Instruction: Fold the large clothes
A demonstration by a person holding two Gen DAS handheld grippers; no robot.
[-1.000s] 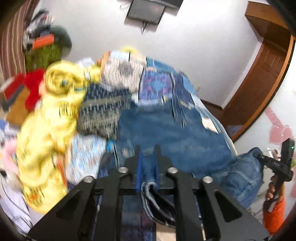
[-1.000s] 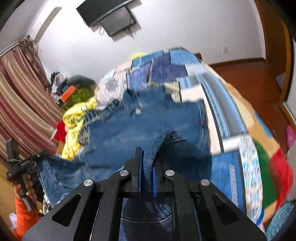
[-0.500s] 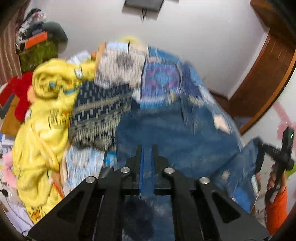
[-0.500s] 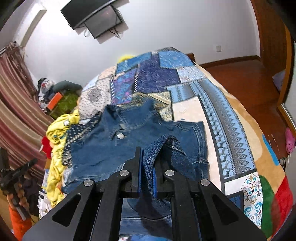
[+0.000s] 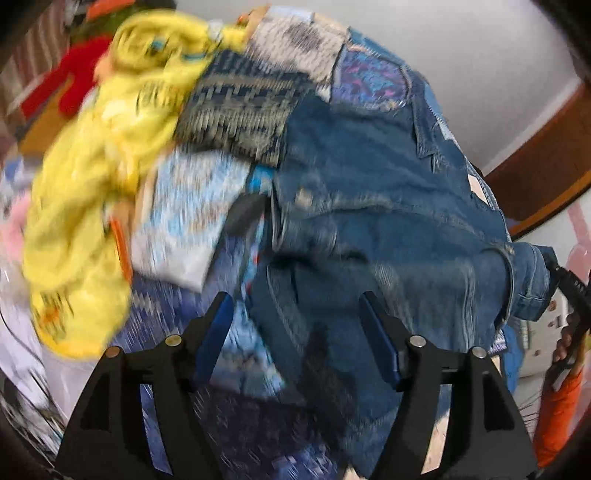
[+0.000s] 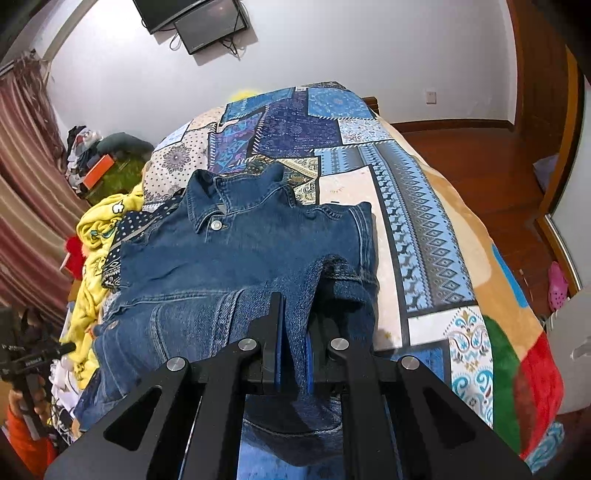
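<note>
A blue denim jacket (image 6: 229, 258) lies front up on the patchwork bed cover (image 6: 417, 221), collar toward the far end. My right gripper (image 6: 295, 314) is shut on a fold of the jacket's right sleeve (image 6: 332, 273) and holds it over the jacket's lower right. In the blurred left wrist view the jacket (image 5: 369, 192) lies ahead. My left gripper (image 5: 295, 314) is open, its blue-padded fingers spread over the jacket's near edge with nothing between them.
A heap of yellow clothing (image 5: 92, 177) and patterned fabrics (image 5: 236, 107) lies left of the jacket. A wall TV (image 6: 199, 22) hangs beyond the bed. Wooden floor (image 6: 480, 155) and a door lie to the right. Clutter (image 6: 99, 162) sits by the striped curtain.
My left gripper has opened and let go of the denim it held. The jacket has come down flat on the bed. My right gripper still holds the sleeve fold.
</note>
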